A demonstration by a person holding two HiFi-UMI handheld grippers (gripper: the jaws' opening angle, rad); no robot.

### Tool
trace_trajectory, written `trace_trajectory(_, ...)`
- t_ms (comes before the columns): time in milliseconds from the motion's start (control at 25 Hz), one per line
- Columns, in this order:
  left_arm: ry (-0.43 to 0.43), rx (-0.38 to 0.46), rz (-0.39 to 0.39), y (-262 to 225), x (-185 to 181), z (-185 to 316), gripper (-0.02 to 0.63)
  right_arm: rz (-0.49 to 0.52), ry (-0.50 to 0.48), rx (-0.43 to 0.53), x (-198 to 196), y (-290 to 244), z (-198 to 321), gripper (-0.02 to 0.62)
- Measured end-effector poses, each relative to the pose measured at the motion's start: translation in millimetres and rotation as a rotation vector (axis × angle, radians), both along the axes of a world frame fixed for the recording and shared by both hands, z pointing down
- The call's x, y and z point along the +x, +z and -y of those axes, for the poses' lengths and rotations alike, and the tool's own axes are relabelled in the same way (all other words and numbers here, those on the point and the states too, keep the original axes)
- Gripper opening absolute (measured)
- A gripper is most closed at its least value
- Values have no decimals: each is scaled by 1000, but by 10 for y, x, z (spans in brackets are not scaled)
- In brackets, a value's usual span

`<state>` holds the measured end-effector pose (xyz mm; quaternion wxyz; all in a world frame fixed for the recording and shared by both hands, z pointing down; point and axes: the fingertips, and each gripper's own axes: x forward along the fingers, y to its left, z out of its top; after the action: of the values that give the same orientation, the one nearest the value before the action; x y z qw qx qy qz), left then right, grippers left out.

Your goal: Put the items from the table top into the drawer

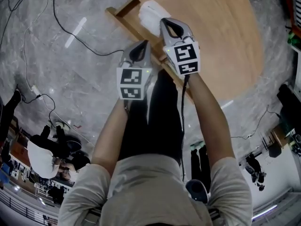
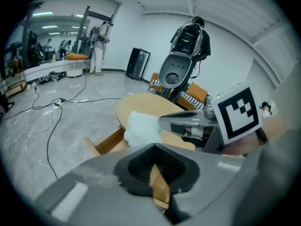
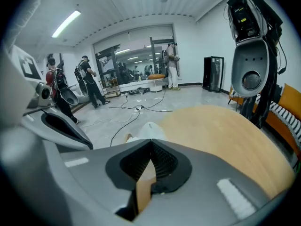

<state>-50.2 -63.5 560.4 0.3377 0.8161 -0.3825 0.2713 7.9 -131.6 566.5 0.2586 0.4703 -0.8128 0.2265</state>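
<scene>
A white soft item lies at the edge of the round wooden table, over the pulled-out wooden drawer. In the left gripper view the white item sits just past the drawer's frame. My right gripper is shut and empty, its tip right at the white item. Lower and to the left, my left gripper is also shut and empty, short of the drawer. In its own view the left gripper has its jaws together. The same holds for the right gripper in its own view.
Cables run across the grey marble floor on the left. A tall grey machine with a round head stands behind the table, next to an orange seat. Several people stand far off by a glass wall.
</scene>
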Motion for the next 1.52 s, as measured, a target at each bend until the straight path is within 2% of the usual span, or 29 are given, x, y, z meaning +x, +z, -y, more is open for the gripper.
trace_trajectory(200,-43,-15,9,71,-329,75,20,17,-17,-31,-357,113,59,8)
trace_trajectory(480,-78,-27,17,161,-601,152,20,41,-5,-70,-623,293,87,8)
trace_trajectory(680,-73,-41,26,258,-718,154,20,65,26,-115,-751,574,37,8)
trace_trajectory(920,-35,-56,40,372,-822,132,20,159,112,-202,-822,916,32,8)
trace_trajectory(1280,-68,-68,51,541,-1018,196,20,139,151,-271,-841,1356,46,8)
trace_trajectory(1520,-88,-76,55,627,-1067,210,20,69,146,-324,-745,1656,28,8)
